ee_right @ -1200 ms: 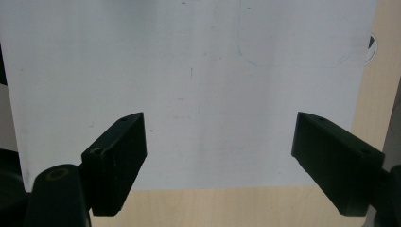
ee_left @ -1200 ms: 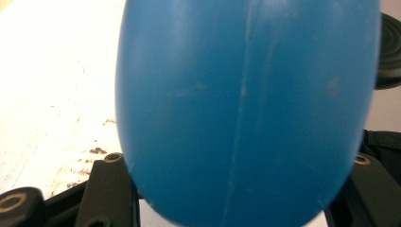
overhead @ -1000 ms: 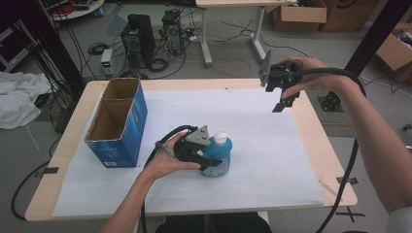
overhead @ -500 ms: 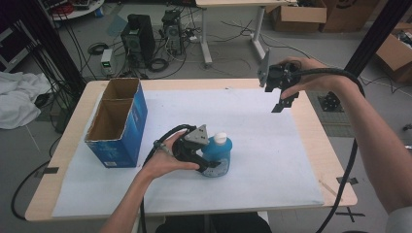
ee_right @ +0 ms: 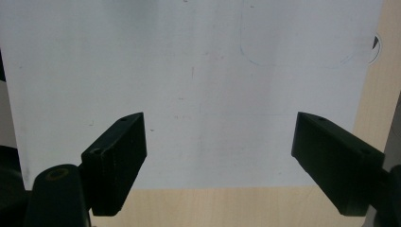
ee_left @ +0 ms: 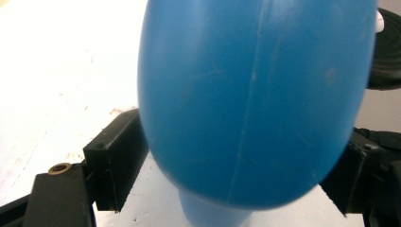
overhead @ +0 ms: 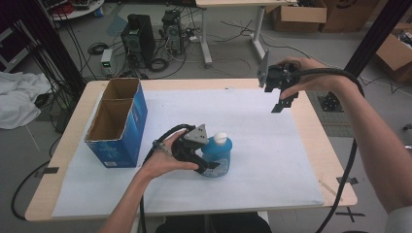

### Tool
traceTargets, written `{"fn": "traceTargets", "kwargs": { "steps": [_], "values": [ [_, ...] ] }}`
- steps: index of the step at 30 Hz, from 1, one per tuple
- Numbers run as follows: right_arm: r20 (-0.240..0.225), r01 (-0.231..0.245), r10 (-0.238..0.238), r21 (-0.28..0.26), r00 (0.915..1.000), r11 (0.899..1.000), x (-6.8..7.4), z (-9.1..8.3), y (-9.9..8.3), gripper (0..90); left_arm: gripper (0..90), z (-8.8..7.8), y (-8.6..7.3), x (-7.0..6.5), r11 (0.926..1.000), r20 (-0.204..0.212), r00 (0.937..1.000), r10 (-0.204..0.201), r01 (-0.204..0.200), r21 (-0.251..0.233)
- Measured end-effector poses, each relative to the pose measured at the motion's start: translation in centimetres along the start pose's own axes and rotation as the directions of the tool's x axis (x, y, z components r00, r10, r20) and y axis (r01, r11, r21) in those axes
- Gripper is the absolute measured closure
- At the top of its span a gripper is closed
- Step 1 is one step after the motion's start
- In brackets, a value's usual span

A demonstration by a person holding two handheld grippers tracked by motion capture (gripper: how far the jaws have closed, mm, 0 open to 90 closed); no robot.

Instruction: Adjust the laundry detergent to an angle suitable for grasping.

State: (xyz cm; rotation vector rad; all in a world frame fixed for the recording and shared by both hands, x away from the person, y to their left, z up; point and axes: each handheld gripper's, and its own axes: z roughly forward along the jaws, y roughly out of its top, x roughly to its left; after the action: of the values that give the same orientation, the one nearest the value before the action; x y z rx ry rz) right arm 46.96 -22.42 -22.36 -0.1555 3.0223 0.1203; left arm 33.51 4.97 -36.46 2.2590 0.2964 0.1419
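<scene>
almost nothing big has shifted since the earlier high view: the table (overhead: 311, 145) with its white sheet (overhead: 252, 121), the blue cardboard box (overhead: 119, 126) and both of my arms sit where they were. the one change is small and it's in my left gripper (overhead: 206, 162): its jaws have just been opening, and the blue bottle (overhead: 217, 155) stands between them. in the left gripper view the bottle's rounded body (ee_left: 255, 104) bulges between the two black jaws, which now stand wide at either flank; i can't see either pad pressing into the plastic, so i read that as a release. the bottle stands upright on the sheet near the front middle, white cap (overhead: 221, 138) up, just right of the box but apart from it.

my right gripper (overhead: 277, 92) hangs over the far right of the sheet, jaws spread with nothing between them.

i'd judge the bottle set down, and backing the left hand off without tipping it is next.
</scene>
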Motion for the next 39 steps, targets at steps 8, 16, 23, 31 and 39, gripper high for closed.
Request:
{"fn": "traceTargets", "kwargs": {
  "steps": [8,16,23,31,39],
  "values": [
    [-0.002,0.003,-0.003,0.001,1.0,1.0,0.0,0.1,0.1,18.6,19.4,-0.2,0.0,-0.1,0.9999,0.004,1.0,0.008,-0.008,0.01],
    [-0.001,0.002,-0.002,0.005,1.0,1.0,0.0,0.1,0.1,18.7,16.4,-0.3,0.0,-0.2,0.9997,-0.007,1.0,0.006,-0.006,0.022],
    [-0.002,0.003,-0.003,0.008,1.0,1.0,0.0,0.1,0.1,18.7,16.3,-1.0,0.0,-0.1,0.9985,-0.019,0.9998,0.009,-0.007,0.053],
    [-0.001,0.004,-0.004,0.009,1.0,1.0,0.0,0.1,0.1,18.7,16.2,-2.0,0.1,0.1,0.9918,-0.011,0.9994,0.033,-0.031,0.124],
    [0.0,0.009,-0.009,0.015,1.0,1.0,0.1,0.2,0.2,18.7,16.3,-3.5,0.5,0.7,0.9658,0.033,0.9974,0.063,-0.07,0.25]
  ]
}}
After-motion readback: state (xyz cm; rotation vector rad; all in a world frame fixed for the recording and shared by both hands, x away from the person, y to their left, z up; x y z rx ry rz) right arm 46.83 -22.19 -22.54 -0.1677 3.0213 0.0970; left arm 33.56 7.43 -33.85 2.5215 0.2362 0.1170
